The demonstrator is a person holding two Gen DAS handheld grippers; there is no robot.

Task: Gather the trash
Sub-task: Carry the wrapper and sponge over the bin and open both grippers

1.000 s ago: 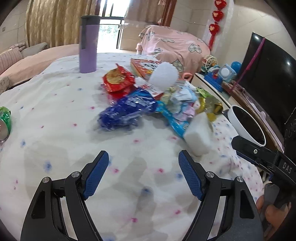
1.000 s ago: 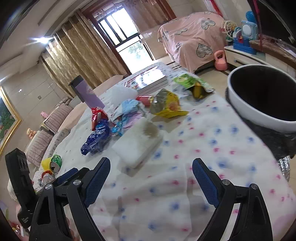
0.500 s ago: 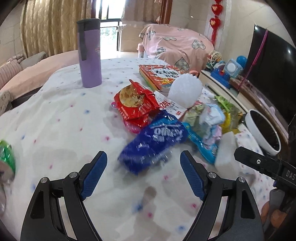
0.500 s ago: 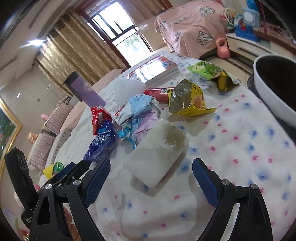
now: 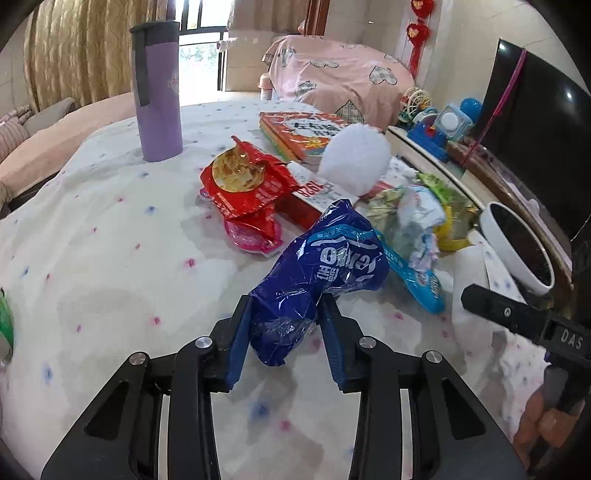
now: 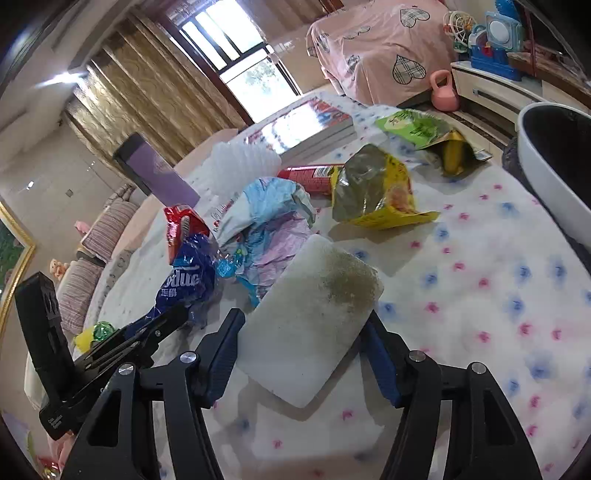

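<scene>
This is a home living room. Gold patterned curtains frame a window, and a sofa with striped cushions stands beside a cloth-covered table. A pink heart-print cover drapes a piece of furniture, red festive ornaments hang on the wall, and children's toys crowd a low cabinet beside a television.

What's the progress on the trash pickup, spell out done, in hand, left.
Done: nothing visibly binned. In hand: left claw has just closed on the blue wrapper; right claw has just closed on the white foam block. Left: red wrappers, yellow bag, green bag, crumpled wrappers.
</scene>
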